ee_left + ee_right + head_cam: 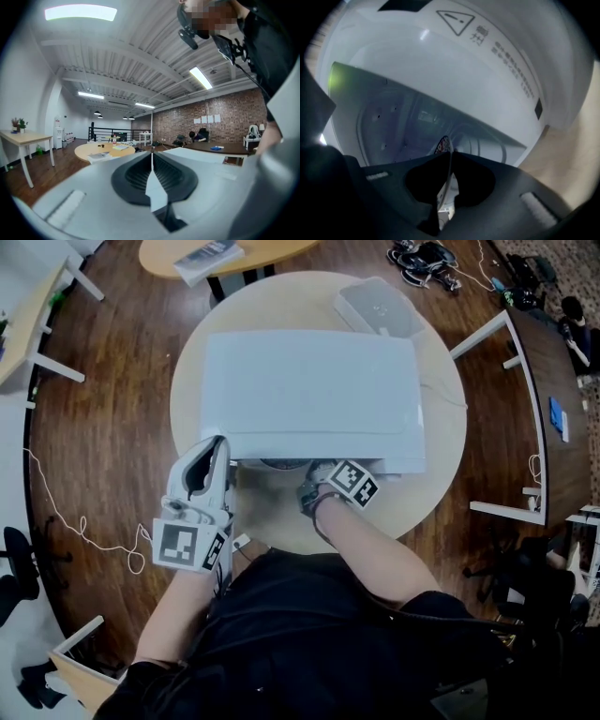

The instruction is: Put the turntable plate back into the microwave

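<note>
The white microwave [309, 395] stands on a round wooden table [272, 521], seen from above. My right gripper [450, 154] reaches into its open front, and only its marker cube [354, 482] shows below the top edge. It is shut on the rim of the glass turntable plate [487, 140], which extends into the cavity [393, 117]. A sliver of the plate [281, 465] peeks out under the microwave's front edge. My left gripper [217, 442] hovers at the microwave's front left corner. In its own view the left gripper [151, 154] is shut and holds nothing.
A flat white device [378, 307] lies on the table behind the microwave. A second round table [211, 254] with a book stands beyond. White-legged desks flank the floor at the right [525, 362] and left. A thin cable [66, 512] trails over the wooden floor.
</note>
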Demonstrator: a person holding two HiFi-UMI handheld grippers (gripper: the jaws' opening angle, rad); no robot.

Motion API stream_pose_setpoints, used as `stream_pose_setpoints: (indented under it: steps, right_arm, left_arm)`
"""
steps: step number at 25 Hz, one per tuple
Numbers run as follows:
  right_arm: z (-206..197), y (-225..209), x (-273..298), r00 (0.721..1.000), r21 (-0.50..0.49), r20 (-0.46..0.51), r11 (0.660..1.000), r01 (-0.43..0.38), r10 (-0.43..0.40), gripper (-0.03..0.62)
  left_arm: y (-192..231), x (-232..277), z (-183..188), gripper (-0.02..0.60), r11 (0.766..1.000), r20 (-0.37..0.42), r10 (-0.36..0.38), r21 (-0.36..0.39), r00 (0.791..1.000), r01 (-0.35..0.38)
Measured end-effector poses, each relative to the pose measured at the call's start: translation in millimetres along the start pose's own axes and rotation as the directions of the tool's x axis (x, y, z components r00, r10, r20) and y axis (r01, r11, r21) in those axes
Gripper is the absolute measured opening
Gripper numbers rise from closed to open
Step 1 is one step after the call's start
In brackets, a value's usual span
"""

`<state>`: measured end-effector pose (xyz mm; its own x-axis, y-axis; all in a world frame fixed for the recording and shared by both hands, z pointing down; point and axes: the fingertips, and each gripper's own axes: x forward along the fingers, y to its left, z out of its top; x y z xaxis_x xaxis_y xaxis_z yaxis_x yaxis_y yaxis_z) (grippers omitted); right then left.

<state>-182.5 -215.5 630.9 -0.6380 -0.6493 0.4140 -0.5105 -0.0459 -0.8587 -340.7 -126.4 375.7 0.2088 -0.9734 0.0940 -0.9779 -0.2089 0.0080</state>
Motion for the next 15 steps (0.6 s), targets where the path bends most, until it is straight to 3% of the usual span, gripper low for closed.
stream_pose_setpoints:
  steps: [7, 15]
  right_arm:
    - [3.8, -0.6, 11.1, 0.999, 0.022, 0.031, 1.000, -0.012, 0.011, 0.018]
    - [9.6, -10.1, 21.6, 0.996, 0.057, 0.076, 0.998, 0.031, -0.035, 0.018]
  left_arm:
    - [4.4, 2.0, -4.1, 0.011, 1.000, -0.019, 0.005, 0.002, 1.000, -0.005]
    - [11.3, 1.6, -5.1, 0.011, 0.999, -0.030, 0.025, -0.026, 0.999, -0.026]
